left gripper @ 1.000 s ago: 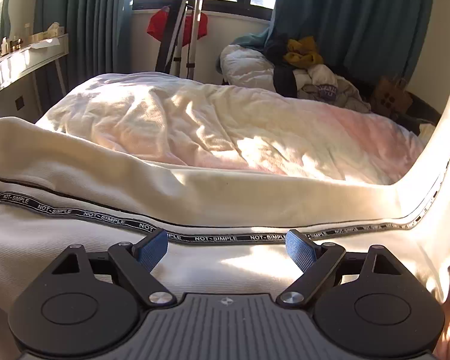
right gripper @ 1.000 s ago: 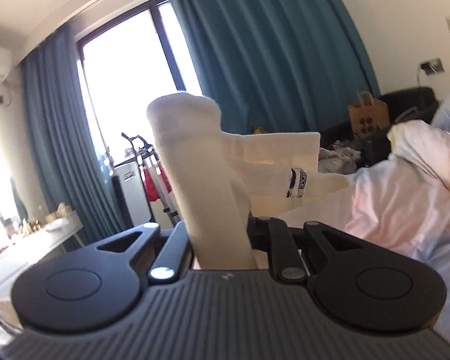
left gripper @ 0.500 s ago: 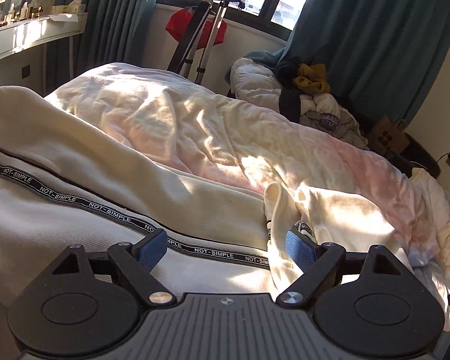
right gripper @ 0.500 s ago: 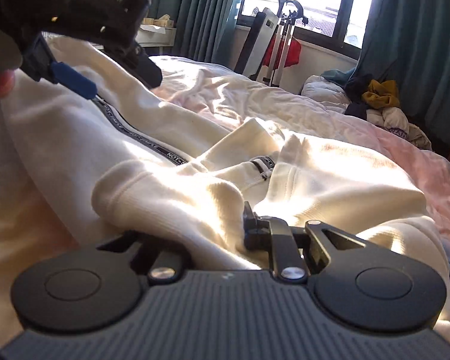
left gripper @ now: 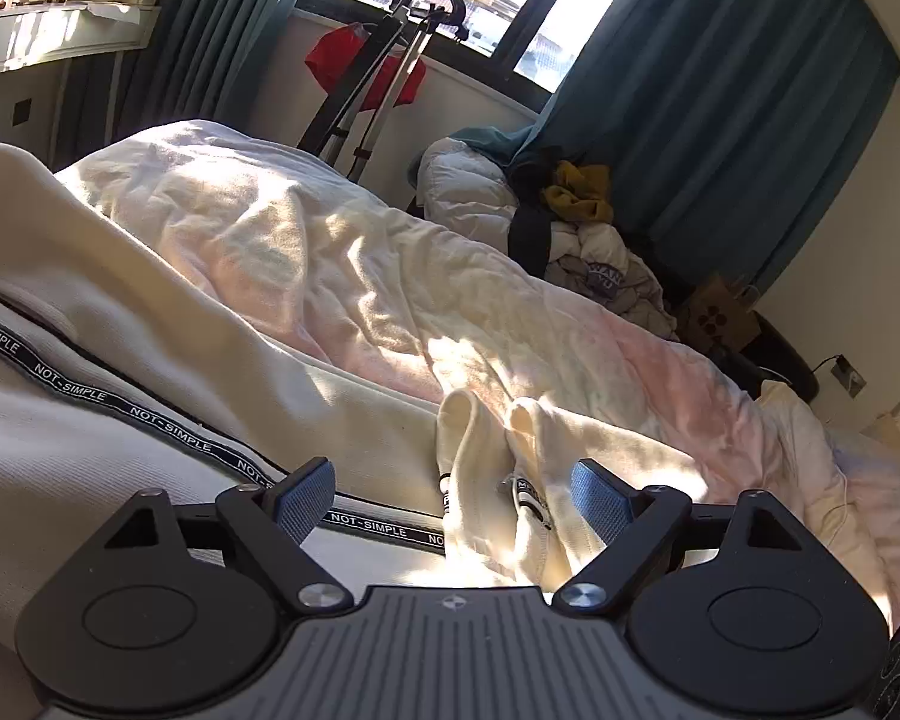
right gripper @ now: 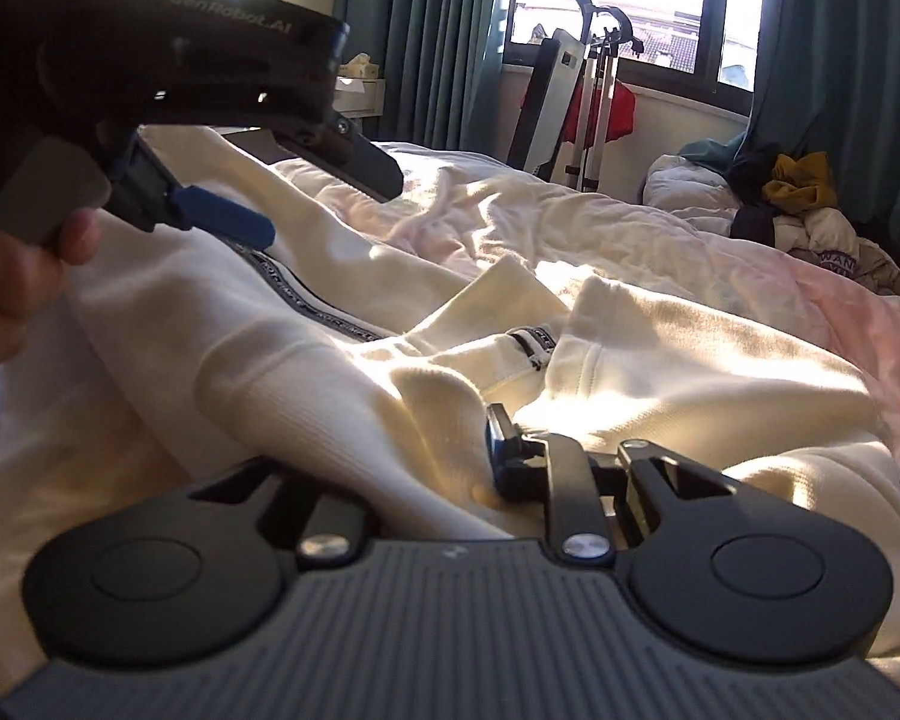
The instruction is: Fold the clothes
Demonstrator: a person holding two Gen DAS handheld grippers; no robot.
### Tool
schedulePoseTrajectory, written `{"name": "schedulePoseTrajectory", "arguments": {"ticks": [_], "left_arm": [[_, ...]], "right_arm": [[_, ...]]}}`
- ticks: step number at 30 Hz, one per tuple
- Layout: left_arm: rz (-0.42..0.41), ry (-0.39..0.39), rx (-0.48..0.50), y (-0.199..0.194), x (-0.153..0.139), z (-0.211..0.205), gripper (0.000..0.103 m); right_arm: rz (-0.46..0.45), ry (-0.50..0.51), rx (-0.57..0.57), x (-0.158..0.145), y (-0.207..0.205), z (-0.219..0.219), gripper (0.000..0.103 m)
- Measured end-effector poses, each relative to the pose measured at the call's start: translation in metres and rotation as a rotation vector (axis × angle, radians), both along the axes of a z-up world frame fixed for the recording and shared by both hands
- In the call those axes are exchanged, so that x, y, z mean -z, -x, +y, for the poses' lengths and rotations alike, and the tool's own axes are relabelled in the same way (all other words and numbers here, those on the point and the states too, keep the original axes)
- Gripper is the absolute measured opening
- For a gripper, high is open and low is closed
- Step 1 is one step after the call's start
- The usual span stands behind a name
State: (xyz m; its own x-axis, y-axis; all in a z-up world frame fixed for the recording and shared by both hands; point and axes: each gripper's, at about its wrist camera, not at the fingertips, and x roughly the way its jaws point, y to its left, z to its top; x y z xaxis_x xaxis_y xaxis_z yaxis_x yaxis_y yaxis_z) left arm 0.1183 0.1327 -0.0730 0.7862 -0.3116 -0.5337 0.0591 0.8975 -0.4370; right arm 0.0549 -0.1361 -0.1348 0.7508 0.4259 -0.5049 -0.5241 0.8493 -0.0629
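While the left gripper hovers wide open, empty, the right gripper pinches the cream ribbed-knit jacket at six o'clock.

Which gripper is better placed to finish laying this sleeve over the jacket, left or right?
Right. The right gripper is shut on the cream sleeve cuff, low over the cream jacket. The left gripper is open and holds nothing, hovering above the printed zipper tape.
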Motion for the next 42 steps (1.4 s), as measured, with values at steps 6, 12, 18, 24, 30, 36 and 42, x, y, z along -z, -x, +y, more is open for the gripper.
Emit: {"name": "schedulePoseTrajectory", "arguments": {"ticks": [6,12,18,24,30,36,42], "left_arm": [[-0.033,0.030,0.044,0.006,-0.004,-0.005,0.088],[-0.041,0.079,0.145,0.015,-0.008,-0.014,0.081],[-0.037,0.049,0.289,0.022,-0.004,-0.039,0.067],[0.012,0.012,0.417,0.014,0.017,-0.067,0.056],[0.067,-0.005,0.506,0.002,0.042,-0.088,0.049],[0.141,0.099,0.512,-0.019,0.058,-0.077,0.042],[0.188,0.154,0.515,-0.029,0.065,-0.065,0.013]], "right_arm": [[0.061,0.012,-0.144,-0.025,0.026,-0.001,0.073],[0.074,-0.100,-0.128,-0.057,0.030,-0.032,0.073],[0.065,-0.180,0.099,-0.069,-0.023,-0.092,0.073],[0.170,-0.178,0.144,-0.064,-0.108,-0.087,0.073],[0.283,-0.051,0.100,-0.043,-0.168,-0.036,0.072],[0.358,0.095,0.072,-0.020,-0.209,0.003,0.064],[0.347,0.077,0.173,-0.019,-0.207,-0.011,0.017]]}}
